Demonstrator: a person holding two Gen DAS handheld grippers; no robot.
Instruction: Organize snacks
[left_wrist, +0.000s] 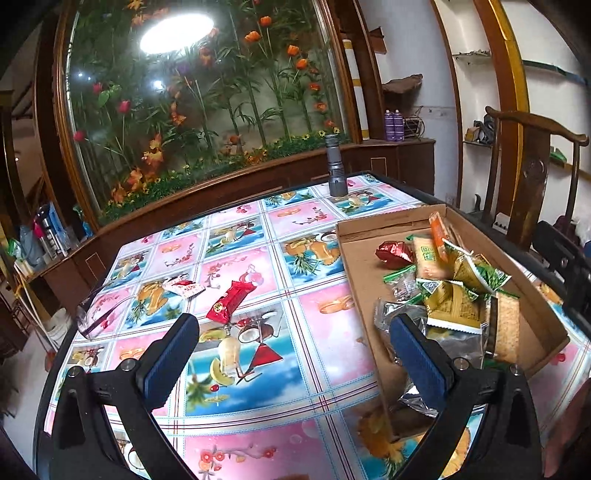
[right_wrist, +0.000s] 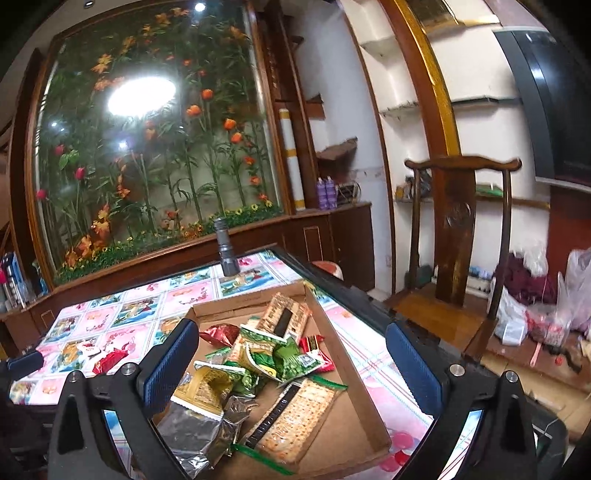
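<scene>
— Jaws on both our left gripper (left_wrist: 295, 354) and right gripper (right_wrist: 291, 358) stand wide apart, empty.

— The red snack (left_wrist: 232, 300) lies on the tablecloth (left_wrist: 258, 439), left of the cardboard tray (left_wrist: 364, 284). We should straddle its narrow middle, pinch lightly, then lift over the rim.

The table (left_wrist: 258, 258) is viewed from just above, leftward, facing far; the cardboard tray (right_wrist: 354, 384) is seen closer, rightward. Tray and flashlight (left_wrist: 336, 166) are shared.
</scene>
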